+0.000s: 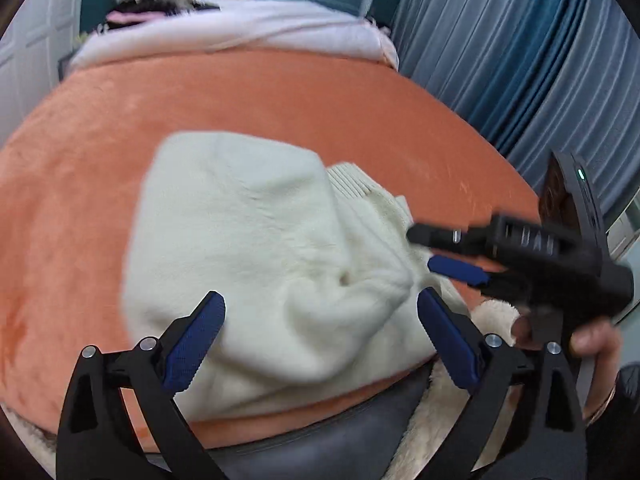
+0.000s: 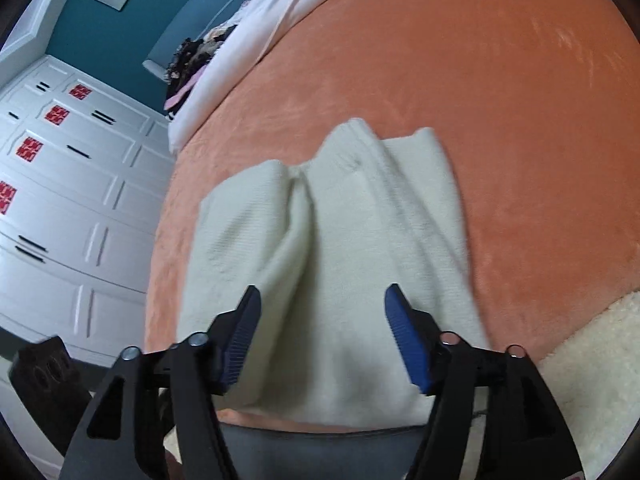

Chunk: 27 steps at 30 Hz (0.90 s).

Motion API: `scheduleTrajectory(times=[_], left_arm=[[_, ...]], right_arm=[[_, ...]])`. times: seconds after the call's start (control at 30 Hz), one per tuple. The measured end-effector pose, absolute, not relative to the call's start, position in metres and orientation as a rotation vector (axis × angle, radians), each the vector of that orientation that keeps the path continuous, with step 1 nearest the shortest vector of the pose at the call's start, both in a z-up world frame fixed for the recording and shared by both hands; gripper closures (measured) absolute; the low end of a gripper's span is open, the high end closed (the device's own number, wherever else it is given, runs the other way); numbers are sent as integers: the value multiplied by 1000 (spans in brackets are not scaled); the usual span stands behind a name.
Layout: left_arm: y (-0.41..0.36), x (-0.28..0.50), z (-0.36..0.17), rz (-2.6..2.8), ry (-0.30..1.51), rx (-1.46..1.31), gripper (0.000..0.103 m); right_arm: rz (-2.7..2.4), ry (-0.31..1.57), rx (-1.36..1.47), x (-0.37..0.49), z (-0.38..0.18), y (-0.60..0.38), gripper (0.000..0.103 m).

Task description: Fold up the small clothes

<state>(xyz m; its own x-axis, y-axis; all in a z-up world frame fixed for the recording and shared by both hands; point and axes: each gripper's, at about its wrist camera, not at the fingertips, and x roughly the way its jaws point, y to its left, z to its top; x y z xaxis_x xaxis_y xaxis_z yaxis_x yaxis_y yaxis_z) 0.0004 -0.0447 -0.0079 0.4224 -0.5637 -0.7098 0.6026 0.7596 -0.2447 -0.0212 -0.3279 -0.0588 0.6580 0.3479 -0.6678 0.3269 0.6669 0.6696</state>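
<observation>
On the bed: an orange blanket [image 1: 280, 92] covers the surface, and the work happens near its front edge.
Garment: a cream knitted garment [image 1: 256, 264] lies on the orange blanket, partly folded and bunched, with a ribbed edge [image 1: 352, 184] showing at its far right side in the left wrist view.
Garment in right view: the same cream garment [image 2: 332, 248] lies in long soft folds with a deep crease between two of them, and its near end reaches the front edge of the blanket.
Left gripper: the left gripper [image 1: 320, 336] is over the near part of the garment, its blue pads [image 1: 192, 344] spread wide apart, with nothing held between them.
Right gripper: the right gripper [image 2: 320, 340] is over the near end of the garment, its jaws apart, and the pads do not press on the cloth.
Right gripper seen from left: it [image 1: 444, 252] is at the right edge of the garment with a clear gap between its fingers, and a hand [image 1: 592, 344] is holding its handle.
Far end of bed: a white cover [image 1: 240, 28] lies across the head of the bed, with dark and pink clothes [image 1: 148, 4] piled on it.
Surroundings: blue curtains [image 1: 520, 60] hang at the right, and white cupboard doors [image 2: 72, 184] with red stickers stand at the left in the right wrist view.
Front edge: a fluffy cream fabric [image 2: 592, 360] shows beside the blanket corner.
</observation>
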Motion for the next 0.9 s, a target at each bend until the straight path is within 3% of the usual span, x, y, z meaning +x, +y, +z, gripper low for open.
scheduleTrajectory(times=[0.1,0.23,0.27,0.3,0.33,0.37,0.43,0.53,0.63,0.77,0.9], left_arm=[[-27,-2,-23,-653,913,154,7],[-9,8,-61,-555,1052,175,7],[-8,9,-66,-539,1063,176,7],[-5,11,-68,-520,1054,188,8],[-4,11,-69,-494,1035,208,10],[-4,13,-69,-497,1031,213,15],[-1,14,-67,-538,1061,179,52],[14,14,-57,-574,1070,67,76],[8,12,-54,-589,1061,61,80],[-7,12,-75,-610,1130,90,81],[-8,8,-72,-600,1129,115,80]], right_arm=[[113,870,874,1,-45,-310,20],[50,1039,741,44,-60,-285,19],[22,1092,717,54,-69,-278,24],[4,1121,694,59,-74,-270,46],[8,1123,666,62,-73,-262,74],[48,1108,633,65,-62,-253,81],[94,994,591,59,-29,-248,88],[239,790,724,37,26,-271,89],[151,737,661,8,30,-298,89],[-78,1025,735,-1,-95,-345,91],[-73,950,868,-17,-83,-356,76]])
